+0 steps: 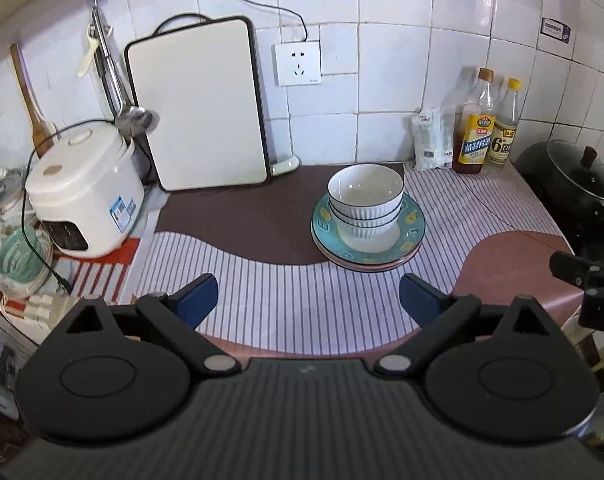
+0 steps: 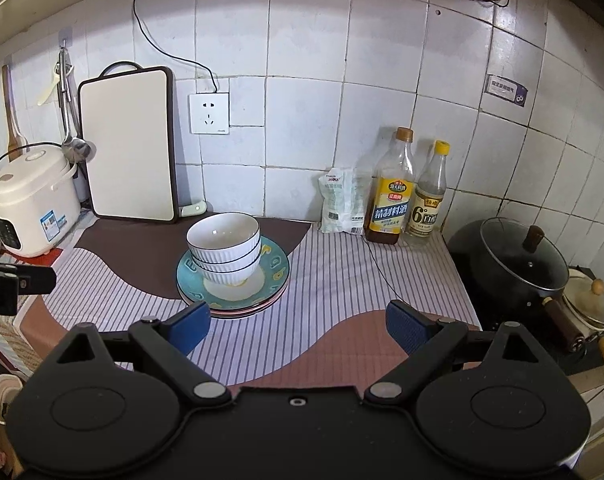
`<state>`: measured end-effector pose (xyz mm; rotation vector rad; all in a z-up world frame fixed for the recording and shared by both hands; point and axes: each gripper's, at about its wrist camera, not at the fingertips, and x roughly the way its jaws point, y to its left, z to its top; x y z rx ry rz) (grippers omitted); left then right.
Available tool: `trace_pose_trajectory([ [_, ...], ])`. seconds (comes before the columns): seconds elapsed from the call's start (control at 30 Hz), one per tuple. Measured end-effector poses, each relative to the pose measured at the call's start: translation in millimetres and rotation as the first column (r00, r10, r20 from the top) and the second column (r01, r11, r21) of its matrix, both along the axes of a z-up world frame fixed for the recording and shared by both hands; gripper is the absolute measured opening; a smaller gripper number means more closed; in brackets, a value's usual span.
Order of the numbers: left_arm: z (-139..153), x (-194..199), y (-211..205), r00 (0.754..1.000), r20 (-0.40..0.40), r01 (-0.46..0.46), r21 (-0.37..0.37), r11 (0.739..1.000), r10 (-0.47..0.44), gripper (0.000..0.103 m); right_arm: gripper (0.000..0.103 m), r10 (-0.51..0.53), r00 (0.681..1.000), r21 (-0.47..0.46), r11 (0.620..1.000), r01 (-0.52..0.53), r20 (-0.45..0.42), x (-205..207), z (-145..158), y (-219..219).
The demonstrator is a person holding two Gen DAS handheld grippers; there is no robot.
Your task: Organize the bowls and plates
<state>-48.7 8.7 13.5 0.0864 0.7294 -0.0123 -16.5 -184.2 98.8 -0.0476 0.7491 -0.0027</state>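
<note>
Left wrist view: the left gripper (image 1: pixel 308 300) hangs above the striped mat (image 1: pixel 261 300), jaws spread wide and empty. Ahead, three nested white bowls (image 1: pixel 365 200) sit on stacked plates (image 1: pixel 410 236), the top one teal. The right gripper (image 2: pixel 297 326), likewise wide and empty, hovers near the plates' front edge.
</note>
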Motion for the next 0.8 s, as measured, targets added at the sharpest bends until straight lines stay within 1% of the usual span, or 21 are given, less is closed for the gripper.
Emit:
trace_pose_trajectory([
  [0.07, -1, 0, -2, 1.0, -0.001, 0.004, 0.002, 1.0, -0.004, 0.098, 0.097, -0.005, 1.0, -0.001, 1.0, 0.005, 0.0, 0, -1, -1],
  [0.17, -6, 2, -4, 1.0, -0.025, 0.009, -0.006, 1.0, -0.009, 0.098, 0.097, -0.017, 1.0, -0.005, 1.0, 0.017, -0.006, 0, -4, -3],
  [0.3, -12, 4, -7, 0.999, -0.039, -0.013, -0.013, 1.0, 0.013, 0.098, 0.097, -0.032, 0.999, -0.021, 0.999, 0.031, -0.006, -1, -7, -5],
  [0.4, -16, 2, -9, 0.999, -0.039, -0.016, -0.021, 1.0, 0.015, 0.098, 0.097, -0.037, 0.999, -0.015, 0.999, 0.037, -0.009, -2, -8, -7],
  [0.6, -21, 1, -14, 0.999, -0.042, 0.008, -0.023, 1.0, -0.009, 0.098, 0.097, -0.045, 0.999, -0.012, 0.999, 0.045, -0.008, -2, -11, -8],
  [0.8, -25, 4, -16, 0.998, -0.055, -0.007, -0.01, 1.0, 0.006, 0.098, 0.097, -0.025, 1.0, 0.01, 1.0, 0.025, 0.007, -3, -12, -8],
])
